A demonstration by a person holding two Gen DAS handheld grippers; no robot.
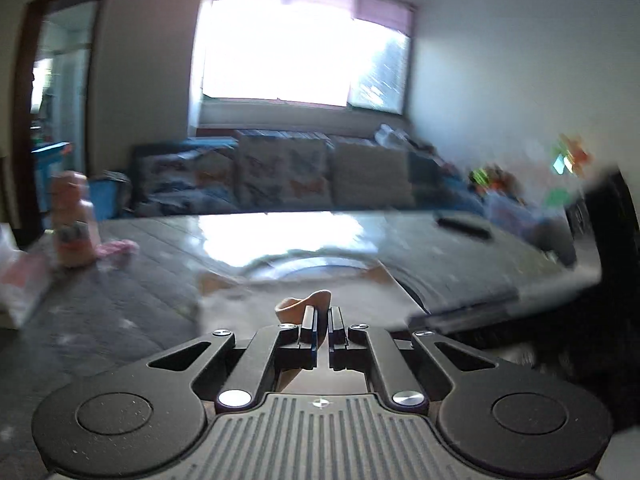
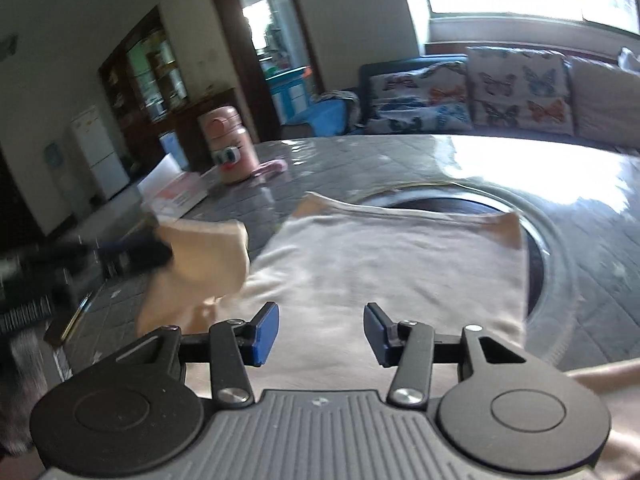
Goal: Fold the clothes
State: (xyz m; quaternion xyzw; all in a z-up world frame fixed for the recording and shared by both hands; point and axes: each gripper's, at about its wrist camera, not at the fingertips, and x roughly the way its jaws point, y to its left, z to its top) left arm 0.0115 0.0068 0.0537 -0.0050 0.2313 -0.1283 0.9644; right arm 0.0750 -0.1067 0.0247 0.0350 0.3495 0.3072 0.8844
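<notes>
A beige shirt (image 2: 384,264) lies spread on the grey table (image 2: 592,280), partly over a dark round inset. My left gripper (image 1: 322,320) is shut on a fold of the beige shirt (image 1: 304,305). In the right wrist view the left gripper (image 2: 160,254) holds the lifted sleeve (image 2: 204,256) above the table at the shirt's left side. My right gripper (image 2: 320,330) is open and empty, with blue pads (image 2: 266,330), just above the shirt's near edge.
A pink bottle (image 2: 234,148) and a white box (image 2: 176,194) stand at the table's left. A small pink item (image 2: 272,168) lies beside the bottle. A dark remote (image 1: 464,227) lies at the far right. A sofa with butterfly cushions (image 2: 516,88) is behind the table.
</notes>
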